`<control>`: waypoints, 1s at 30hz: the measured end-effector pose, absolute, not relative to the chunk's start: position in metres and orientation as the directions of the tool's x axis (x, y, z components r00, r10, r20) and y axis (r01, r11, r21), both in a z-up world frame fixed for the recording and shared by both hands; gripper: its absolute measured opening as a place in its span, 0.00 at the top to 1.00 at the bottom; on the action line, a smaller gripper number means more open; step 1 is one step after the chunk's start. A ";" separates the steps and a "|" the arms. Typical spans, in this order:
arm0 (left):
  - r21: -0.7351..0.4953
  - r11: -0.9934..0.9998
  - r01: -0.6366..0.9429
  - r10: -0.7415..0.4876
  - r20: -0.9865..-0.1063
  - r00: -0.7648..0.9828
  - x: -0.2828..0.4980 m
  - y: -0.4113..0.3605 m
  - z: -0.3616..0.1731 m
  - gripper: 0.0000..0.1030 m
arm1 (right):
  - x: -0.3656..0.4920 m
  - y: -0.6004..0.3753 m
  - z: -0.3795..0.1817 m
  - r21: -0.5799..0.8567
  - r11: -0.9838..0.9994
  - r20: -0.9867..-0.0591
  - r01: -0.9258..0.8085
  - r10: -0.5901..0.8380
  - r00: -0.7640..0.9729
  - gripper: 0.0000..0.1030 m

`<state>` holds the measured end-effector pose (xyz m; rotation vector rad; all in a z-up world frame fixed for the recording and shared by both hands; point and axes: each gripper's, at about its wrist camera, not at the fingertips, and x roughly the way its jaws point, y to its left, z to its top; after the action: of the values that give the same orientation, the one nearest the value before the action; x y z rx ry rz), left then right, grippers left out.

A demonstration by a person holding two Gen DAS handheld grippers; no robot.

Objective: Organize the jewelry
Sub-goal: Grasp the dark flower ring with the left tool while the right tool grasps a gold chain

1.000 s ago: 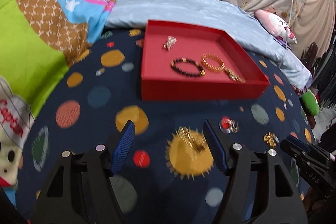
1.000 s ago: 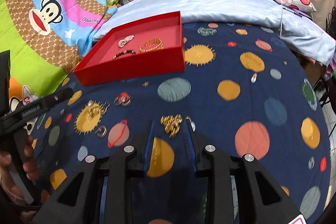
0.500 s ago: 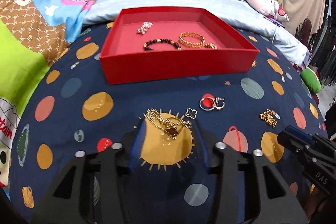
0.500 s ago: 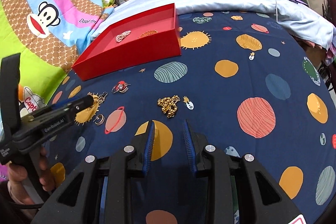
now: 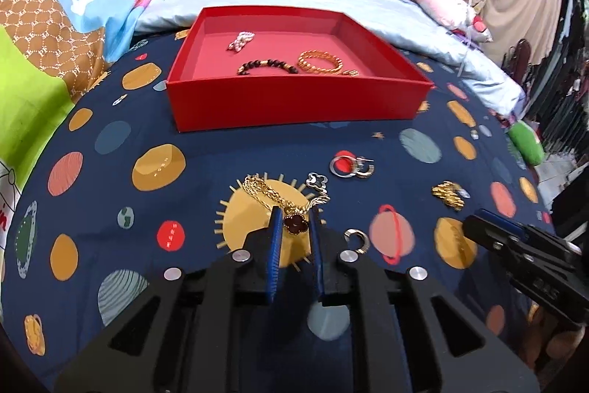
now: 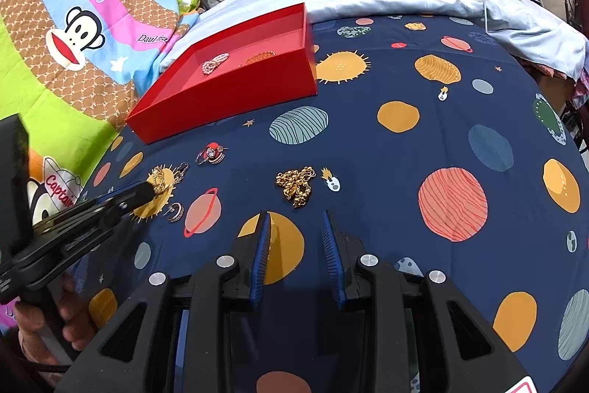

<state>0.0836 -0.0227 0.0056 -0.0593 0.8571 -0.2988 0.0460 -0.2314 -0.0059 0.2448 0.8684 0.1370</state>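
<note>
Planet-print bedsheet (image 5: 154, 120) covers the bed, red tray (image 5: 294, 102) as landmark, already holding a bead bracelet (image 5: 267, 64), gold bangle (image 5: 319, 62) and pearl piece (image 5: 241, 40). Near side of tray: gold chain necklace (image 5: 272, 196) with dark clover pendant (image 5: 296, 224). Left gripper (image 5: 295, 227) jaws closing, pendant between them, not clearly pinched yet. Chain looks light, limp, slippery, will dangle and snag; pendant is the firm spot to take. Hoop earrings (image 5: 351, 167), small hoop (image 5: 357, 240) lie close by. Right gripper (image 6: 296, 223) narrow-open, empty, gold chain clump (image 6: 296, 185) just ahead of it.
</note>
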 end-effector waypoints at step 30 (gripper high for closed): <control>-0.221 0.949 0.226 -0.313 -0.754 0.577 0.050 0.003 0.004 0.87 | 0.070 -0.221 -0.008 0.192 0.981 -0.772 -0.033 0.172 0.612 0.94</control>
<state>0.0504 0.0028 0.0037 -0.1047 0.9022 -0.3159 0.0702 -0.2208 -0.0078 0.1640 0.9050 0.1188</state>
